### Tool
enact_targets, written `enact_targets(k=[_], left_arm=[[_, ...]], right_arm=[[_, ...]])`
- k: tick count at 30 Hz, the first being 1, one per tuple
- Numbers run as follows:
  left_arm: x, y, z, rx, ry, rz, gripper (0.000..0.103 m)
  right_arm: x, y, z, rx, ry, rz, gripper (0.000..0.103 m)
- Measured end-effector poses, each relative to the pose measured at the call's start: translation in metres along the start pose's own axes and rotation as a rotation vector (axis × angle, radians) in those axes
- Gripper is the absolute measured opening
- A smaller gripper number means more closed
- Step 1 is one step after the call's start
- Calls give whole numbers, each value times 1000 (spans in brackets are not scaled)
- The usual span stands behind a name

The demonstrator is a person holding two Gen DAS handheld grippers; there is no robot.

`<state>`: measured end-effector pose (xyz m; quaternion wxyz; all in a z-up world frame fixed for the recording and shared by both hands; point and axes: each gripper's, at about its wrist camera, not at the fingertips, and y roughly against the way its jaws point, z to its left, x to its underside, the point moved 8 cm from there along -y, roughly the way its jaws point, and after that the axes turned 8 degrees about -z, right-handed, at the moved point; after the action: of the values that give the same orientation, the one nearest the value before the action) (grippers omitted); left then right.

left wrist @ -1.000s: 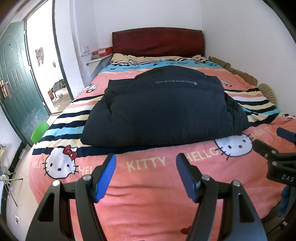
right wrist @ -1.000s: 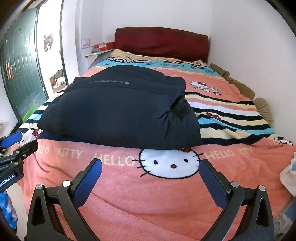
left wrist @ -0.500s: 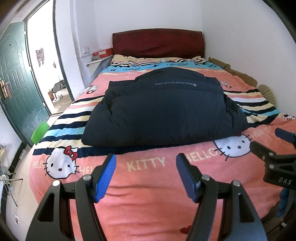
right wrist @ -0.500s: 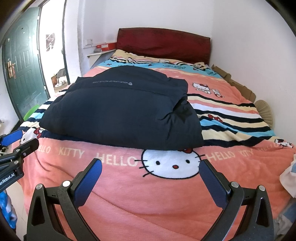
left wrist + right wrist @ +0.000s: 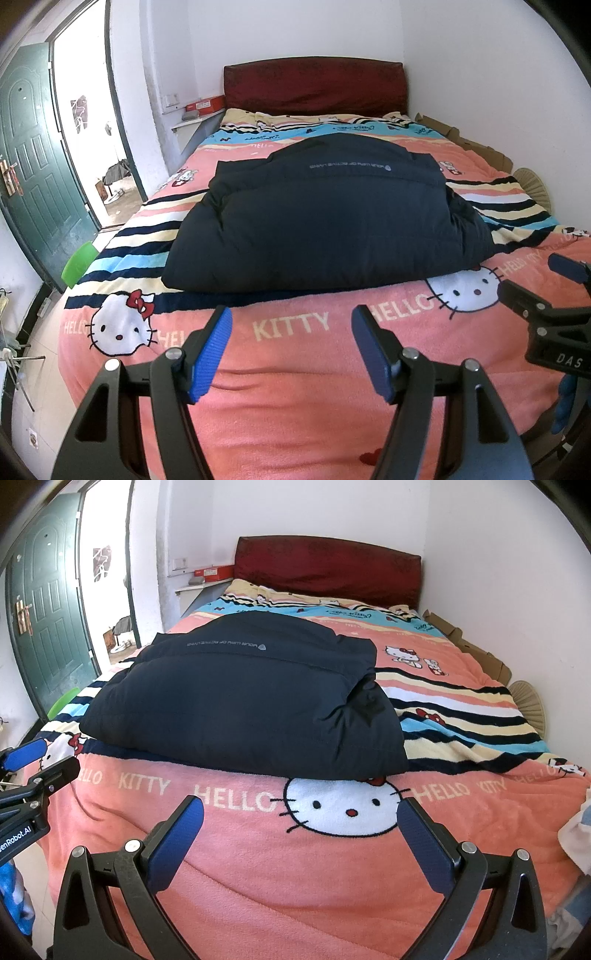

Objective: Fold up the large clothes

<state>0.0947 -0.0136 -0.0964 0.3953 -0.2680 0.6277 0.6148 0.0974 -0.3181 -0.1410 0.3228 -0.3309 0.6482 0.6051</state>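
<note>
Bed (image 5: 295,424) first, because it fills most of what we see. It has a pink blanket (image 5: 295,904) with cat faces and stripes on it. At the far end is a dark red headboard (image 5: 314,86). On the left side a green door (image 5: 33,177) stands open.

Next comes the coat (image 5: 325,225). It is big, dark blue and puffy. It lies in the middle of the bed, on top of the blanket. We see it as a thick, tidy block with square edges. We see no sleeve hanging out. One small lump of cloth sticks out on its right side (image 5: 369,701). We think the folding is nearly done, or all done. Maybe that lump still needs a tuck or a pat. We cannot see any other clothes waiting on the bed, so we cannot tell if more are left to fold. At the right edge, something pale (image 5: 576,842) peeks in, but we cannot tell what it is.

Last come our tongs. The left tongs (image 5: 291,347) are partly apart. Nothing is between them. They hang over the near part of the blanket, away from the coat. The right tongs (image 5: 301,838) are wide apart. They hold nothing too. They also hang near the front of the bed and do not touch the coat. Both point down at the bed.
</note>
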Motion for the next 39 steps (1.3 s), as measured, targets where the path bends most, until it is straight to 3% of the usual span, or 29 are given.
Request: enact_targets(k=[39], left_arm=[[-2,4,-1,-7,15,-11,65]], right_arm=[[-2,-1,9,-7,22,0,103]])
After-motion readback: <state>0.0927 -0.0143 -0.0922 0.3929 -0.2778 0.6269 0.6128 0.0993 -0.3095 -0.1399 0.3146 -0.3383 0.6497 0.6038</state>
